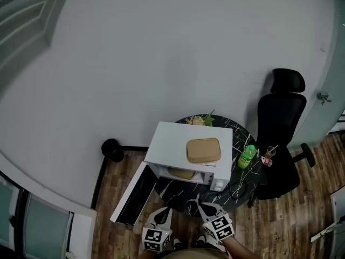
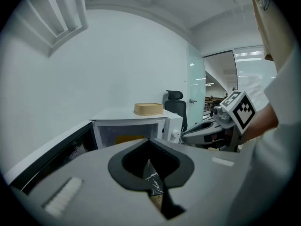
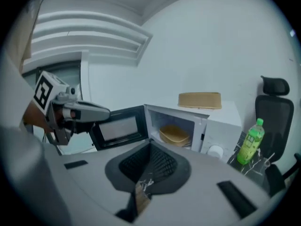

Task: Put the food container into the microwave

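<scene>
A white microwave (image 1: pixel 178 139) stands on a round black marble table (image 1: pixel 183 198), its door (image 1: pixel 135 194) swung open to the left. One tan food container (image 1: pixel 204 150) (image 2: pixel 148 108) (image 3: pixel 200 100) rests on the microwave's top. A second tan container (image 1: pixel 182 173) (image 3: pixel 175 134) sits inside the cavity. My left gripper (image 1: pixel 161 213) (image 2: pixel 148 142) and right gripper (image 1: pixel 207 206) (image 3: pixel 150 144) hover side by side at the table's near edge, in front of the opening. Both are shut with nothing held.
A green bottle (image 1: pixel 247 156) (image 3: pixel 249 141) and a small can (image 1: pixel 267 159) stand on the table right of the microwave. A black office chair (image 1: pixel 277 139) is at the right. A black round object (image 1: pixel 112 149) lies on the floor by the wall.
</scene>
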The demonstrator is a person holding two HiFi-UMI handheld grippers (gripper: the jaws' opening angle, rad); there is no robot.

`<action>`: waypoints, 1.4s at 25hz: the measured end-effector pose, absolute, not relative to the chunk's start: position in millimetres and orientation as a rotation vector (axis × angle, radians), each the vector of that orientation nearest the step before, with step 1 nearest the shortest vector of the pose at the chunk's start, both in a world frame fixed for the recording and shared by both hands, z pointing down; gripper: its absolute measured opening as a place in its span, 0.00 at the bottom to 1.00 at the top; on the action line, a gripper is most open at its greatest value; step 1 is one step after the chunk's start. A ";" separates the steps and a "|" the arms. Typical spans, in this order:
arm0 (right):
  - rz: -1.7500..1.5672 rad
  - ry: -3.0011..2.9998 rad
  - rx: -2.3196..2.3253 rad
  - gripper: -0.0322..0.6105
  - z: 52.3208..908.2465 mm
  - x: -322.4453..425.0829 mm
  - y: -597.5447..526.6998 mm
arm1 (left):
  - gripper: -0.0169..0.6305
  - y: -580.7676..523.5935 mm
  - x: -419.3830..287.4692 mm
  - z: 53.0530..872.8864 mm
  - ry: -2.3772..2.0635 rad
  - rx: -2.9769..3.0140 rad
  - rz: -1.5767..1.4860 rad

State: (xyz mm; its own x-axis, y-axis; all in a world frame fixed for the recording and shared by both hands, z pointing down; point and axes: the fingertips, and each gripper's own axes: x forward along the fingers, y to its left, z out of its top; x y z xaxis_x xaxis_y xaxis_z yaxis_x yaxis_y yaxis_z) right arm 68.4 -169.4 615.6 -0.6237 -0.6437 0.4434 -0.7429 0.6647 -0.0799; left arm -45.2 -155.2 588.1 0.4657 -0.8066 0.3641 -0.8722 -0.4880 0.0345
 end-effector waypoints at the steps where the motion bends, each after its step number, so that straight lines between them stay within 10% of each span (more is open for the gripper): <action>1: 0.407 -2.520 1.111 0.07 610.1 66.0 -168.2 | 0.04 -154.1 -48.3 585.1 -1.449 2.508 0.432; 35: 0.051 -2.632 1.400 0.07 436.7 75.7 -218.9 | 0.04 -214.4 -77.9 406.1 -1.521 2.843 0.117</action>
